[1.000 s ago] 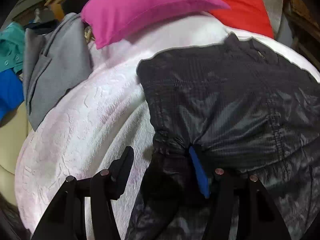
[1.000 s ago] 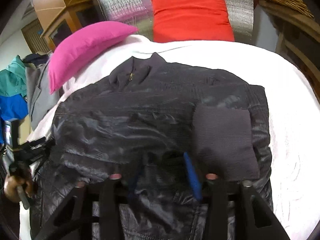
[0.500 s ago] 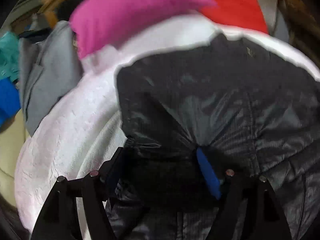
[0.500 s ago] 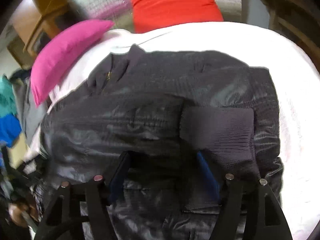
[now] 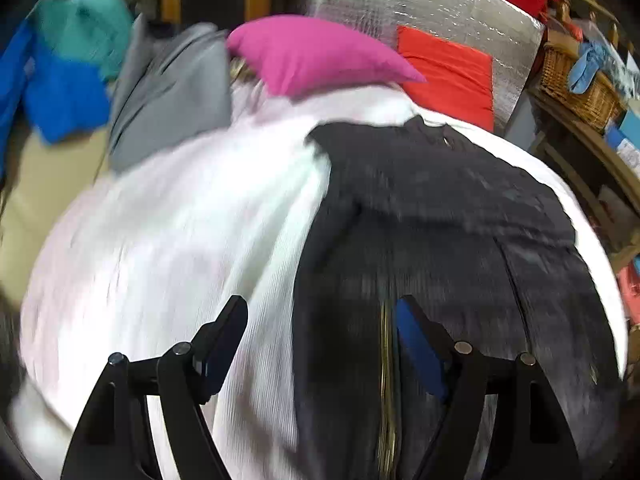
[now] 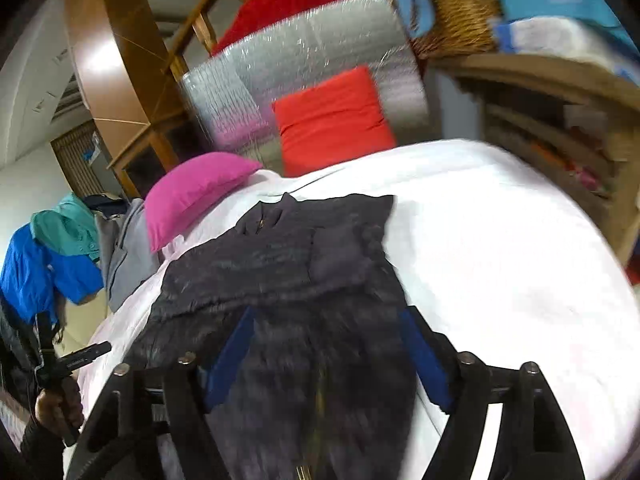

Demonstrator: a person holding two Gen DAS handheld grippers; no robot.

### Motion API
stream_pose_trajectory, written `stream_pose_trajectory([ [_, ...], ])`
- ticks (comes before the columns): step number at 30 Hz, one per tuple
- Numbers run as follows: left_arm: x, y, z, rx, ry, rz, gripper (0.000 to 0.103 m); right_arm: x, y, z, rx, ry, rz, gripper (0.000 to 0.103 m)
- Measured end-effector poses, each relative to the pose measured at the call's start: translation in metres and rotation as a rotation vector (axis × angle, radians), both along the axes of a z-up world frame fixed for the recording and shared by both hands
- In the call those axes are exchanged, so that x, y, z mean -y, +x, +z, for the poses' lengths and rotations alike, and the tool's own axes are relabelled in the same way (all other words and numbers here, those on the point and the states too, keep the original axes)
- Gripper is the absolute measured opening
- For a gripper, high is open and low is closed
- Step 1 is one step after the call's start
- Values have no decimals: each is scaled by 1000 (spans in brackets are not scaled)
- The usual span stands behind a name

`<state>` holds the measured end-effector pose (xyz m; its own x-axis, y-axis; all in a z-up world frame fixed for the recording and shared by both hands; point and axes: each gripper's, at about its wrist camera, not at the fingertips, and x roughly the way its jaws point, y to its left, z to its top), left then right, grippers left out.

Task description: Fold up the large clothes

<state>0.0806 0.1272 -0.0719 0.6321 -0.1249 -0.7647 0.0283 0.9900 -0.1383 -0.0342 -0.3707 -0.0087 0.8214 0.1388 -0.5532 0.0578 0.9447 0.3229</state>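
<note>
Dark quilted jacket [image 6: 288,256] lies flat on the white bedspread [image 6: 500,248] of the bed, collar toward the headboard, sleeves folded in across the chest. A brass zipper runs down its near part.

Left tongs [image 5: 320,332]: jaws have just been opening and stand released above the jacket's left edge, one pad over bedspread, the other over fabric; nothing gripped.

Right tongs [image 6: 328,344]: jaws have just been opening, spread wide above the jacket's lower part, pads clear of the cloth.

Magenta pillow [image 5: 320,56] and red cushion [image 6: 332,120] sit at the head end. Grey garment [image 5: 172,96] lies beside the pillow. Both views motion-blurred.
</note>
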Motion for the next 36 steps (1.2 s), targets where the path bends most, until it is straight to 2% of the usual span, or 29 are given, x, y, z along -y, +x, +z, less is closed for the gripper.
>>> stream_pose_trajectory([
  [2,-7,-33,-12,-40,-21,9,77,6,-28,-13,-63,48,16,81],
  [4,-4,-49,-21,-76,-35,3,77,11,-49,-30,-110,120,29,81],
  [6,0,-71,-30,-112,-45,9,77,12,-62,-57,-184,202,35,81],
  [8,1,-82,-36,-139,-85,10,77,12,-69,-73,-200,257,30,81],
  [11,3,-98,-38,-152,-100,13,77,7,-62,-85,-199,292,36,81],
  [19,5,-115,-46,-193,-139,5,77,-6,-61,-102,-236,296,70,80],
  [26,17,-117,-37,-151,-130,-46,77,-11,-61,-112,-268,289,70,76],
  [30,24,-111,-44,-179,-128,-63,77,-10,-60,-114,-274,284,63,76],
  [36,23,-102,-33,-124,-146,-51,77,-8,-56,-116,-271,292,69,76],
])
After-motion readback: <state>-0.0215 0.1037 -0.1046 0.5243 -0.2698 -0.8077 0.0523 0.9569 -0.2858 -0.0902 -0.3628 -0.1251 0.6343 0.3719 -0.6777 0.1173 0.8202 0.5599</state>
